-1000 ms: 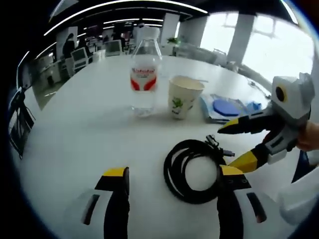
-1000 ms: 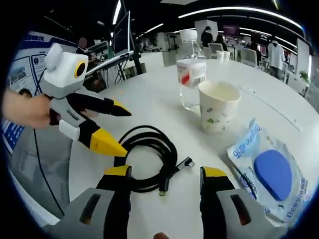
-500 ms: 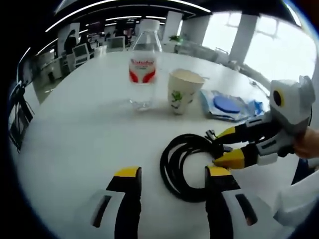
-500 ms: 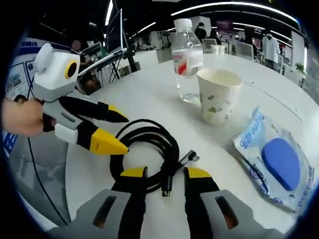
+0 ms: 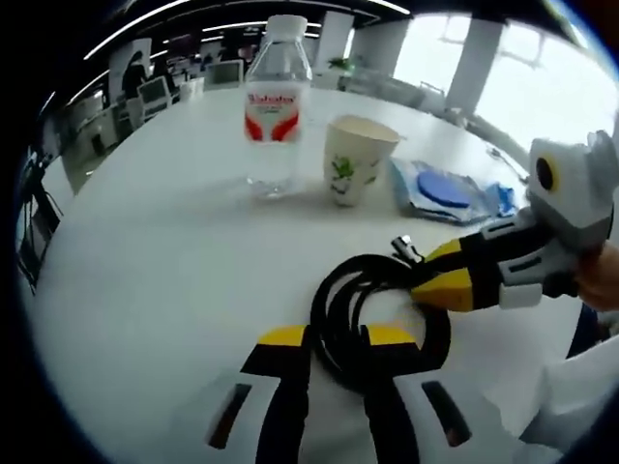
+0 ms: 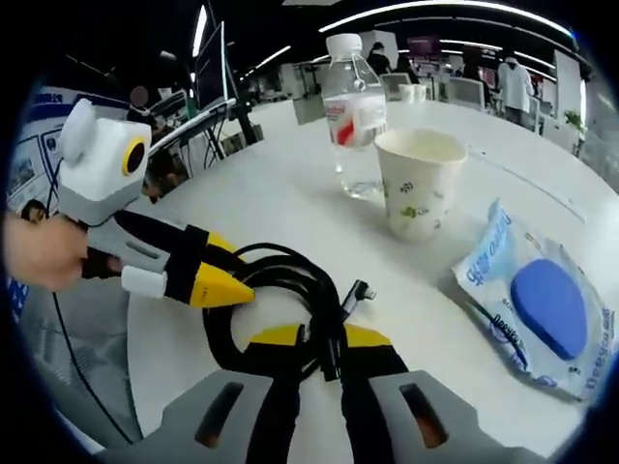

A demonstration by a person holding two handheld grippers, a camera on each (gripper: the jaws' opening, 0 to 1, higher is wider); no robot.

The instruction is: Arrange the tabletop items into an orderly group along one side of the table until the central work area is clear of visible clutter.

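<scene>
A coiled black cable (image 5: 340, 282) lies on the white table (image 5: 164, 242) close to me. My left gripper (image 5: 336, 338) is shut on the near side of the coil. In the right gripper view the left gripper (image 6: 232, 275) comes in from the left, touching the coil (image 6: 290, 275). My right gripper (image 6: 322, 338) is shut on the cable strands near the plug end; the left gripper view has the right gripper (image 5: 426, 275) entering from the right. Further off stand a clear water bottle (image 5: 276, 106) and a paper cup (image 5: 356, 159).
A blue wipes packet (image 6: 542, 309) lies flat to the right of the cup (image 6: 418, 184), with the bottle (image 6: 353, 106) behind it. Bare white tabletop (image 6: 280, 184) stretches to the left. Desks, monitors and people are in the background. A person's hand holds each gripper.
Both grippers' jaws have gone from wide open to shut on the black cable. Each gripper has moved in closer to the coil.
</scene>
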